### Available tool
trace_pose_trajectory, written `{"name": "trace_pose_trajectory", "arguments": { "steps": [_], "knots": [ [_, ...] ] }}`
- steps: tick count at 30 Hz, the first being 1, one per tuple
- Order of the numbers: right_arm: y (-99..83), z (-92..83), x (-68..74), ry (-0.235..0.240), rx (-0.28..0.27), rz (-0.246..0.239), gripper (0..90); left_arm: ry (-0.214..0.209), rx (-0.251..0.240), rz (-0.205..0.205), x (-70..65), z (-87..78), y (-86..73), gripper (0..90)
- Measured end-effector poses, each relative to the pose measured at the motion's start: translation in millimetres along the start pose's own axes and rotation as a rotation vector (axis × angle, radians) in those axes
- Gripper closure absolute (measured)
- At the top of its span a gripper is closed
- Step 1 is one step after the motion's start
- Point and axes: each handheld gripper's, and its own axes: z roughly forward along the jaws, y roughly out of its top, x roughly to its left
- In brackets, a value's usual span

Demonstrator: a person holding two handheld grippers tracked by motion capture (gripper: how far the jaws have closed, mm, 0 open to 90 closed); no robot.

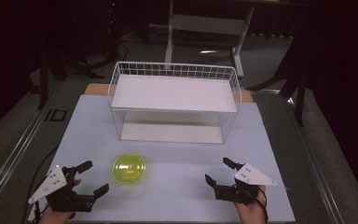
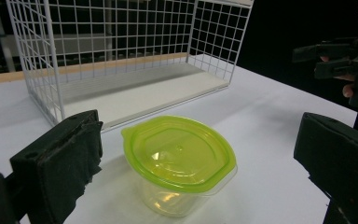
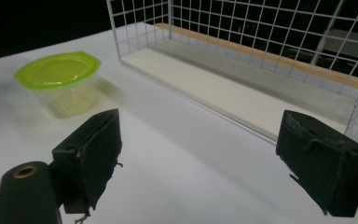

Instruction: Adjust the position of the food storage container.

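while both tongs stand wide and empty near the table's front edge, the left gripper (image 1: pixel 89 178) sits just beside the lidded tub (image 1: pixel 129 169). the right gripper (image 1: pixel 219 171) waits well apart. i'd say close squarely on the tub's clear walls below the green lid, in front of the wire rack (image 1: pixel 175 100).

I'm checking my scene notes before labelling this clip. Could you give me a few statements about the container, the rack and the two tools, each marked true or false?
1. The green lid is on the clear container. True.
2. The container sits inside the wire rack. False: it stands on the table in front of the rack, apart from it.
3. The left tool is shut on the container. False: its jaws are wide open, with the container ahead of them, untouched.
4. The right tool is open and holds nothing. True.
5. The container lies nearer the left tool than the right. True.
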Motion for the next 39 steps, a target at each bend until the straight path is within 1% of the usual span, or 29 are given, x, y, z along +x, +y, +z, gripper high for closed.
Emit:
{"name": "trace_pose_trajectory", "arguments": {
  "steps": [2, 6, 9, 10, 11, 13, 14, 15, 16, 17, 18, 19, 20, 21, 22, 23, 25, 26, 27, 28, 29, 30, 32, 33, 34, 35, 36, 38, 39],
  "knots": [
    [1.0, -1.1, 0.6, 0.004, -0.009, 0.001, 14.0, -0.006, -0.012, -0.006, -0.6, -0.4, 1.4, 1.9],
    [1.8, -3.3, 0.6, 0.004, -0.015, 0.005, 13.9, -0.011, -0.019, 0.005, -2.6, -0.6, 3.8, 1.9],
    [2.0, -4.1, 0.2, 0.0, -0.018, 0.008, 13.9, -0.023, -0.026, -0.004, -3.8, -1.4, 6.2, 1.9],
    [2.8, -4.8, -1.4, 0.003, -0.026, 0.024, 14.0, -0.032, -0.028, -0.003, -4.9, -2.7, 9.1, 1.9],
    [2.9, -4.8, -1.7, 0.004, -0.027, 0.027, 13.9, -0.038, -0.032, -0.006, -5.3, -2.7, 10.3, 1.9],
    [3.1, -5.1, -1.6, 0.004, -0.03, 0.029, 13.9, -0.06, -0.019, -0.026, -3.4, -2.7, 15.8, 1.9],
    [3.3, -5.2, -1.1, 0.005, -0.03, 0.029, 14.0, -0.06, -0.019, -0.026, -3.4, -2.7, 15.8, 1.9],
    [3.3, -5.2, -1.1, 0.005, -0.03, 0.029, 14.0, -0.066, -0.006, -0.036, -1.8, -2.3, 18.1, 1.9],
    [3.7, -5.1, -0.5, 0.006, -0.031, 0.027, 14.0, -0.05, -0.003, -0.031, -1.1, -2.5, 20.0, 1.9],
    [3.8, -5.1, -0.4, 0.008, -0.033, 0.029, 14.0, -0.055, -0.001, -0.028, 0.3, -3.2, 21.7, 1.9],
    [4.0, -4.9, -0.3, 0.009, -0.033, 0.03, 14.0, -0.078, 0.003, -0.032, 3.0, -3.7, 24.0, 1.9],
    [4.0, -4.8, -0.3, 0.008, -0.033, 0.03, 14.0, -0.064, 0.038, -0.022, 6.2, -3.5, 26.5, 1.9],
    [4.0, -4.6, -0.4, 0.008, -0.032, 0.031, 14.0, -0.064, 0.038, -0.022, 6.2, -3.5, 26.5, 1.9],
    [4.0, -4.6, -0.4, 0.008, -0.032, 0.031, 14.0, -0.06, 0.057, -0.012, 8.7, -3.6, 26.8, 1.9],
    [3.6, -4.3, -0.8, 0.012, -0.031, 0.039, 14.0, -0.058, 0.07, -0.012, 10.2, -3.8, 26.7, 2.3],
    [3.5, -4.0, -1.0, 0.012, -0.032, 0.041, 14.0, -0.065, 0.1, -0.017, 14.9, -3.9, 24.7, 2.4],
    [3.4, -3.7, -1.0, 0.011, -0.03, 0.042, 14.0, -0.058, 0.102, -0.008, 16.9, -5.3, 22.8, 10.6],
    [3.1, -3.2, -1.1, 0.016, -0.028, 0.043, 14.0, -0.056, 0.111, 0.004, 21.9, -7.2, 17.9, 14.5],
    [3.0, -3.1, -1.0, 0.016, -0.027, 0.041, 14.0, -0.056, 0.111, 0.004, 21.9, -7.2, 17.9, 15.4],
    [2.7, -2.8, -0.8, 0.017, -0.025, 0.041, 14.0, -0.052, 0.127, -0.002, 28.0, -8.1, 11.7, 18.0],
    [2.0, -2.1, -0.7, 0.02, -0.023, 0.041, 14.2, -0.053, 0.132, 0.001, 31.1, -9.1, 8.4, 26.8],
    [2.0, -2.1, -0.7, 0.02, -0.023, 0.041, 14.2, -0.053, 0.132, 0.001, 31.1, -9.1, 8.4, 33.4],
    [0.4, -0.6, -1.1, 0.025, -0.01, 0.04, 14.1, -0.057, 0.162, -0.004, 36.8, -9.3, 1.8, 45.2],
    [0.4, -0.6, -1.1, 0.025, -0.01, 0.04, 14.1, -0.045, 0.19, 0.002, 39.2, -8.6, -2.2, 45.2],
    [0.1, -0.3, -1.4, 0.027, -0.009, 0.043, 14.2, -0.037, 0.209, 0.013, 40.7, -8.0, -5.2, 48.8],
    [0.2, -0.2, -1.4, 0.027, -0.01, 0.044, 14.2, -0.018, 0.236, 0.011, 42.3, -5.9, -9.1, 52.8],
    [0.5, -0.4, -1.4, 0.027, -0.012, 0.046, 14.2, -0.014, 0.255, -0.001, 43.1, -4.3, -11.1, 55.9],
    [0.4, -0.3, -1.1, 0.026, -0.01, 0.044, 14.3, -0.02, 0.292, 0.004, 43.2, -0.5, -14.7, 62.6],
    [0.3, 0.0, -0.9, 0.025, -0.008, 0.04, 14.4, -0.025, 0.311, 0.003, 42.7, 1.9, -16.2, 69.7]
  ]
}}
